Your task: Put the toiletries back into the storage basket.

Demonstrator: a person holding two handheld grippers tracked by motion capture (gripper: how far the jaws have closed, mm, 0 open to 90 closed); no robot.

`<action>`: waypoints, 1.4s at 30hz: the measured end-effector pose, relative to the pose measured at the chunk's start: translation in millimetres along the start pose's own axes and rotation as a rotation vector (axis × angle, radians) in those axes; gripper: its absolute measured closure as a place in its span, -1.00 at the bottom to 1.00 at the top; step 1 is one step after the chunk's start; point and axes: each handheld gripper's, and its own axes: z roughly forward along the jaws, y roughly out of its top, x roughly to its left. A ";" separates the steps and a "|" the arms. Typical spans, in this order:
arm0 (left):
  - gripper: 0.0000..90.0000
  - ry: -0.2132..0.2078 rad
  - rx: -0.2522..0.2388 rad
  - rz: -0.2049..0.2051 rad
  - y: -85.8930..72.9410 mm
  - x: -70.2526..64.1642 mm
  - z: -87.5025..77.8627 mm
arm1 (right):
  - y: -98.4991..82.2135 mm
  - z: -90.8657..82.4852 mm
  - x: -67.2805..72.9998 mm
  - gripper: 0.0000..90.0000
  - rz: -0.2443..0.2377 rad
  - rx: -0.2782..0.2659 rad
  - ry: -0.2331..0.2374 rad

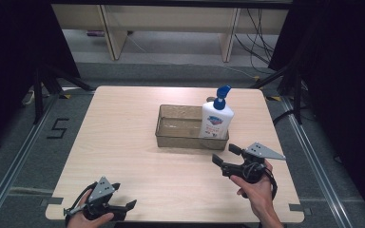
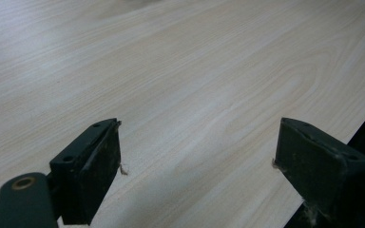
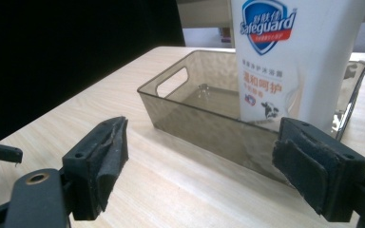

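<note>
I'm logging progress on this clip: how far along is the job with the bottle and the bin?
The pump bottle already stands upright inside the clear bin, at its right end. Nothing is in hand: the right gripper is open just in front of the bin, apart from it, and the left gripper is open near the table's front edge. Whether the bottle was just placed or is about to be removed, I cannot tell.

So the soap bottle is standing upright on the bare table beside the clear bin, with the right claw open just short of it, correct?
Not quite. The soap bottle stands upright inside the clear bin, at its right end, not beside it on the table; the high view shows this. The right claw is indeed open and just short of it.
</note>
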 end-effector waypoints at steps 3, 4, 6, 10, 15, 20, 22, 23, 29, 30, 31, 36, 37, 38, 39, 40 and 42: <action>-0.67 -0.001 0.000 0.000 0.0 0.0 0.0 | -3.0 0.5 2.0 -0.58 0.020 0.013 -0.001; -0.67 -0.001 0.000 0.000 0.0 0.0 0.0 | -3.6 1.4 0.5 -0.58 0.001 0.008 -0.002; -0.67 -0.002 0.000 0.000 0.0 0.1 -0.1 | -4.4 0.7 0.8 -0.59 0.003 0.008 0.009; -0.67 -0.003 0.000 0.001 0.0 0.2 -0.1 | -6.7 0.8 2.1 -0.60 0.011 0.027 0.005; -0.67 -0.004 0.000 0.001 0.1 0.2 -0.1 | -11.1 0.6 2.6 -0.66 0.018 0.024 0.005; -0.67 -0.003 0.006 0.008 0.2 0.7 -0.5 | -14.4 -1.6 2.9 -0.66 0.007 0.048 0.002; -0.67 -0.002 0.008 0.009 0.2 0.6 -0.6 | -16.7 -0.8 4.4 -0.66 0.027 0.042 0.010; -0.67 -0.002 0.009 0.009 0.2 0.6 -0.6 | -16.9 -1.5 4.2 -0.66 0.015 0.042 0.004; -0.67 -0.006 -0.004 -0.006 0.1 -0.5 0.2 | -21.6 -2.4 5.0 -0.66 0.009 0.043 0.011; -0.67 -0.005 -0.004 -0.006 0.2 -0.5 0.2 | -22.9 -3.1 8.0 -0.66 0.052 0.055 0.023; -0.67 -0.005 0.010 0.010 0.4 0.7 -0.8 | -23.7 -2.7 5.3 -0.66 0.010 0.051 0.012; -0.67 -0.005 -0.005 -0.007 0.1 -0.6 0.3 | -29.0 -3.6 5.6 -0.66 0.012 0.060 0.017; -0.67 -0.005 -0.004 -0.006 0.1 -0.5 0.1 | -30.1 -4.3 8.7 -0.66 0.053 0.074 0.028; -0.67 -0.004 0.010 0.011 0.2 0.8 -0.7 | -30.6 -4.6 5.9 -0.66 0.005 0.076 0.022; -0.67 -0.002 0.008 0.010 0.2 0.6 -0.6 | -31.8 -4.3 6.3 -0.66 0.005 0.068 0.028; -0.67 -0.003 0.009 0.010 0.3 0.7 -0.7 | -33.1 -3.3 5.8 -0.66 -0.003 0.064 0.039; -0.67 -0.005 -0.004 -0.006 0.1 -0.5 0.3 | -34.1 -5.8 7.1 -0.66 0.003 0.086 0.022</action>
